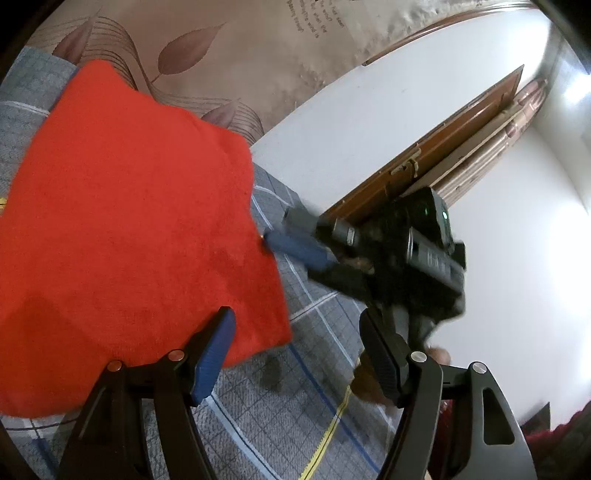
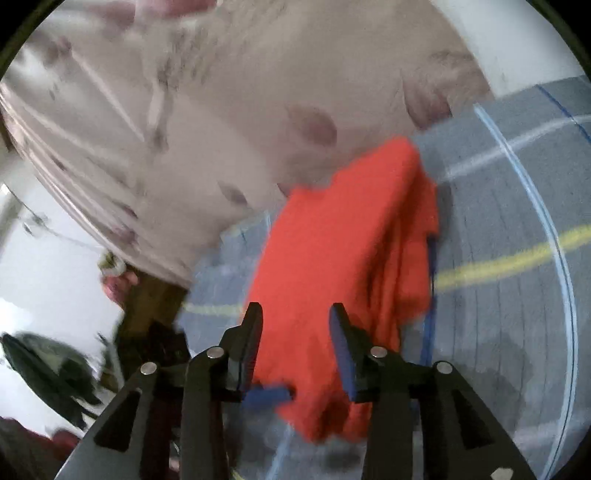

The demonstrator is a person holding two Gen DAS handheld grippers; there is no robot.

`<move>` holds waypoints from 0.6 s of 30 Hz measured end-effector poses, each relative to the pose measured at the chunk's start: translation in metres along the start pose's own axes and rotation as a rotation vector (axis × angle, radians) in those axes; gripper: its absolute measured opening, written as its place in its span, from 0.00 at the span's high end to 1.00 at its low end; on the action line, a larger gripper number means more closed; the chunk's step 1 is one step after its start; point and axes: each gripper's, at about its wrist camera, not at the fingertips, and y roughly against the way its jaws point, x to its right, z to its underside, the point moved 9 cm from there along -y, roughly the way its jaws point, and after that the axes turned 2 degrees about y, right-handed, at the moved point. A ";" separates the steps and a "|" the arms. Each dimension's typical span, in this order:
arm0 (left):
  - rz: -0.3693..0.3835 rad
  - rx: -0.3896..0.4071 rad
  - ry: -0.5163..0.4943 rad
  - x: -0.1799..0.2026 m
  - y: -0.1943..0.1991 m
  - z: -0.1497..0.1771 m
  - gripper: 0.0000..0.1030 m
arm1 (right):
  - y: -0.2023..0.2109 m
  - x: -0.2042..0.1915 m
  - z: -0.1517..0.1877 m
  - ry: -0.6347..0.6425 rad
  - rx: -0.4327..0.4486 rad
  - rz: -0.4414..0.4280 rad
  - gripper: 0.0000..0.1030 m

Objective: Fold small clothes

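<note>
A few lines of dark print (image 1: 309,16) stand on the beige leaf-patterned headboard (image 1: 229,62), near its upper edge. They are turned sideways and too small to read.

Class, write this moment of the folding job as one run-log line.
item: red cloth on grey checked cover | left gripper: open, at cloth edge | right gripper: jaws apart, cloth between, grip unclear (blur)

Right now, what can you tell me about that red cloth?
The red cloth is plain, soft and fuzzy-looking, with no print. It lies on the grey checked bedsheet, folded over into layers, its edges uneven in the blurred right wrist view. The left gripper stands open at its near corner. The right gripper is at its side edge.
</note>
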 end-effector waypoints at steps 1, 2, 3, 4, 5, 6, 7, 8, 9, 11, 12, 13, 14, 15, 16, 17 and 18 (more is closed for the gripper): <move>-0.008 0.007 -0.001 0.000 0.001 -0.001 0.32 | -0.002 0.000 0.007 -0.013 -0.013 0.003 0.65; -0.019 0.030 0.002 0.000 0.006 -0.004 0.32 | -0.004 0.001 0.014 -0.027 -0.033 0.014 0.65; -0.029 0.058 0.005 -0.001 0.011 -0.006 0.32 | -0.006 0.001 0.019 -0.028 -0.044 0.021 0.65; -0.039 0.101 0.016 -0.003 0.019 -0.009 0.32 | -0.009 0.001 0.025 -0.022 -0.056 0.035 0.65; -0.041 0.124 0.027 -0.004 0.024 -0.011 0.32 | -0.012 0.000 0.028 -0.019 -0.067 0.051 0.65; -0.043 0.142 0.040 -0.006 0.027 -0.012 0.32 | -0.017 0.002 0.032 -0.016 -0.077 0.067 0.65; -0.050 0.149 0.054 -0.009 0.029 -0.013 0.32 | -0.023 0.002 0.033 -0.014 -0.083 0.076 0.65; -0.062 0.143 0.069 -0.013 0.028 -0.011 0.32 | -0.026 0.006 0.034 -0.015 -0.091 0.092 0.69; -0.070 0.137 0.076 -0.015 0.026 -0.011 0.32 | -0.029 0.007 0.034 -0.014 -0.095 0.103 0.83; -0.084 0.135 0.061 -0.014 0.025 -0.009 0.32 | -0.036 0.010 0.030 -0.007 -0.096 0.134 0.94; -0.092 0.134 0.051 -0.013 0.025 -0.009 0.32 | -0.033 0.011 0.027 0.002 -0.088 0.158 0.96; -0.101 0.130 0.041 -0.012 0.025 -0.008 0.32 | -0.026 0.013 0.023 0.018 -0.073 0.186 0.96; -0.107 0.127 0.033 -0.012 0.025 -0.007 0.32 | -0.018 0.013 0.018 0.040 -0.053 0.209 0.97; -0.110 0.124 0.028 -0.012 0.024 -0.007 0.32 | -0.009 0.011 0.013 0.058 -0.035 0.219 0.97; -0.111 0.120 0.028 -0.012 0.023 -0.007 0.32 | -0.002 0.012 0.011 0.066 -0.034 0.222 0.97; -0.110 0.114 0.034 -0.013 0.022 -0.007 0.32 | 0.002 0.014 0.012 0.067 -0.036 0.236 0.97; -0.108 0.109 0.041 -0.015 0.021 -0.007 0.32 | 0.002 0.020 0.014 0.062 -0.050 0.258 0.97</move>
